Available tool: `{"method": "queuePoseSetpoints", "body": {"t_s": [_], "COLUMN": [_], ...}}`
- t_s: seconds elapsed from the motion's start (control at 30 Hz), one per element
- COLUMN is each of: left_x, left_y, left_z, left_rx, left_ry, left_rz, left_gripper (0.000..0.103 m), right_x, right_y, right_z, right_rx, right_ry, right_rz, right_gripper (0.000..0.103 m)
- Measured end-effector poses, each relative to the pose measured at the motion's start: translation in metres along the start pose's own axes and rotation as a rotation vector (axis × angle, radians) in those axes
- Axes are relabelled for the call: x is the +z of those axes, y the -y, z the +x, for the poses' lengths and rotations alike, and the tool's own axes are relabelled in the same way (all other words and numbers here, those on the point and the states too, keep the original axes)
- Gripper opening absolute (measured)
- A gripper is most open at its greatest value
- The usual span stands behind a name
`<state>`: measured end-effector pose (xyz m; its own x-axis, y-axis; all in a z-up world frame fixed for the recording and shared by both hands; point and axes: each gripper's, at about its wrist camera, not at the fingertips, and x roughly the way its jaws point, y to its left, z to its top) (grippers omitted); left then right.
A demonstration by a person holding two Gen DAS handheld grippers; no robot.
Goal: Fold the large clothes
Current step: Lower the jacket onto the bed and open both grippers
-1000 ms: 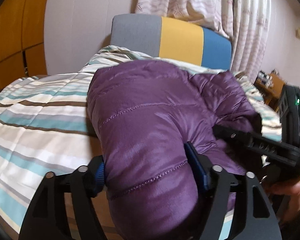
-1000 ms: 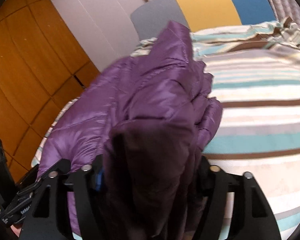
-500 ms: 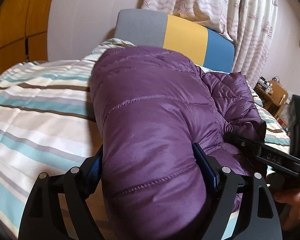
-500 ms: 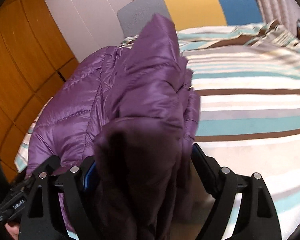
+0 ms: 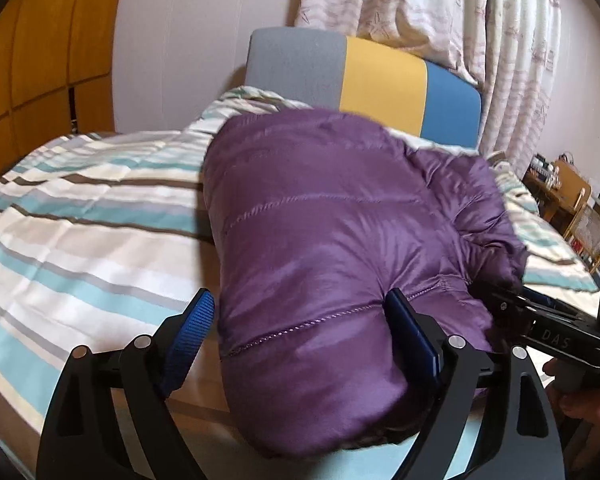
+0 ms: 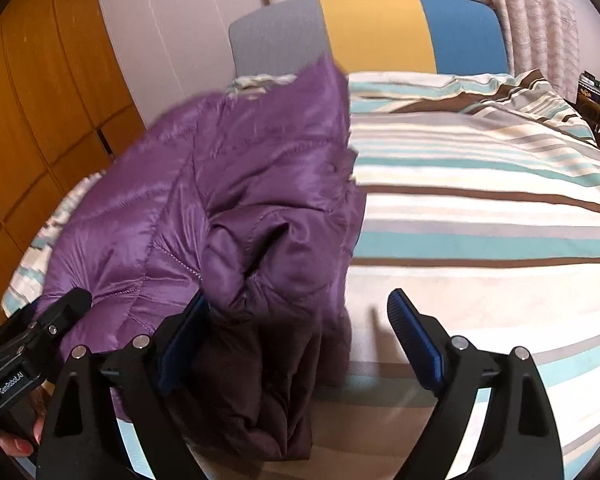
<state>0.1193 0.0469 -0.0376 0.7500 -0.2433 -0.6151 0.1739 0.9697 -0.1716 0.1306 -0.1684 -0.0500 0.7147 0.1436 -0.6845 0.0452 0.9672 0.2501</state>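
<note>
A bed in striped covers carries a purple quilted jacket, folded into a thick bundle whose long axis runs from the foot of the bed toward the grey, yellow and blue headboard. The jacket lies left of the bed's centre line, its near rolled end facing the cameras. The left gripper stands with jaws spread around that near end, one pad touching the fabric, the other just clear. The right gripper is likewise spread wide, only its left pad against the dark lining. The down-filled shell looks light, soft and slippery, likely to spring open; thick folded edges or stitched seams appear the surest places to take hold
</note>
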Motion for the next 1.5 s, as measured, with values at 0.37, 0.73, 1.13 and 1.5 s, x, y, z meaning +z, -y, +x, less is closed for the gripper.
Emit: {"method": "queuePoseSetpoints", "body": {"t_s": [0.37,0.73,1.13,1.5], "left_x": [0.101,0.083,0.077,0.052], "left_y": [0.021,0.016,0.019,0.015], "left_z": [0.033,0.111,0.122,0.034], "left_rx": [0.105,0.233,0.233,0.192], "left_ry": [0.022,-0.115,-0.116,-0.055], "left_rz": [-0.074,-0.034,-0.028,-0.086], "left_gripper": [0.092,0.093,0.095,0.100], "right_x": [0.086,0.079,0.064,0.040], "right_y": [-0.018,-0.022,-0.017,-0.027], "right_z": [-0.015,0.080,0.097,-0.006], "right_rx": [0.015,-0.031,-0.053,-0.033], "right_ry": [0.194,0.001,0.007,0.109], "right_rz": [0.006,-0.076,-0.111,-0.182], "right_gripper": [0.081,0.049,0.052,0.085]}}
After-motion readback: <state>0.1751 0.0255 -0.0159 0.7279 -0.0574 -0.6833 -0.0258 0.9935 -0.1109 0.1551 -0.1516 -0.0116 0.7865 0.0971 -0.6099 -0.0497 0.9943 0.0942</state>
